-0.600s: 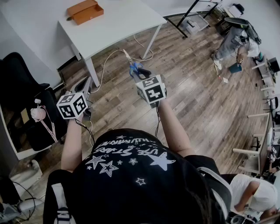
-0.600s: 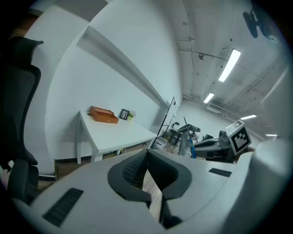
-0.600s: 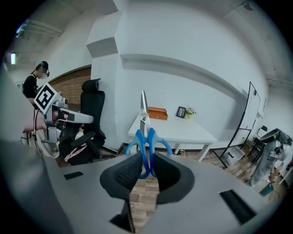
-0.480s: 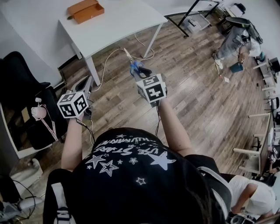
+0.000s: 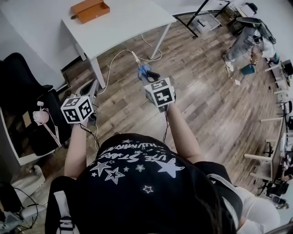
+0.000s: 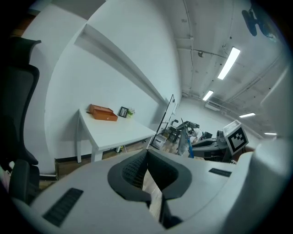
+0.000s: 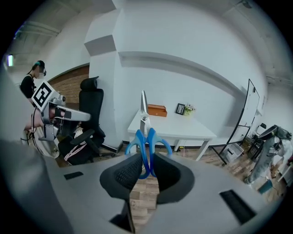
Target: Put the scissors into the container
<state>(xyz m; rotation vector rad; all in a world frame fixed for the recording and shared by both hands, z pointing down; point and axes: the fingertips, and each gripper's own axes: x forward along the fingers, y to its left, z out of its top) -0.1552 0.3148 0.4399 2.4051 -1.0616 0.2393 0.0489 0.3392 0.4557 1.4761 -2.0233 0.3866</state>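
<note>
Blue-handled scissors (image 7: 144,132) stand between my right gripper's (image 7: 147,169) pads, blades pointing up and forward; that gripper is shut on the handles. In the head view the scissors (image 5: 144,71) stick out ahead of the right gripper (image 5: 151,80), over the wooden floor. The orange container (image 5: 90,10) lies on the far left part of the white table (image 5: 128,20), well ahead of both grippers; it also shows as an orange box (image 7: 157,110) in the right gripper view. My left gripper (image 5: 88,89) hangs to the left, shut on nothing, its pads (image 6: 137,167) meeting.
A black office chair (image 5: 23,91) stands at the left by a shelf. A white cable (image 5: 120,57) runs over the floor (image 5: 206,105) near the table leg. A small frame and a plant (image 7: 184,109) stand on the table. A person (image 5: 249,39) is at the far right.
Both grippers and the scissors have drifted slightly forward toward the table. The grip on the scissors is unchanged.
</note>
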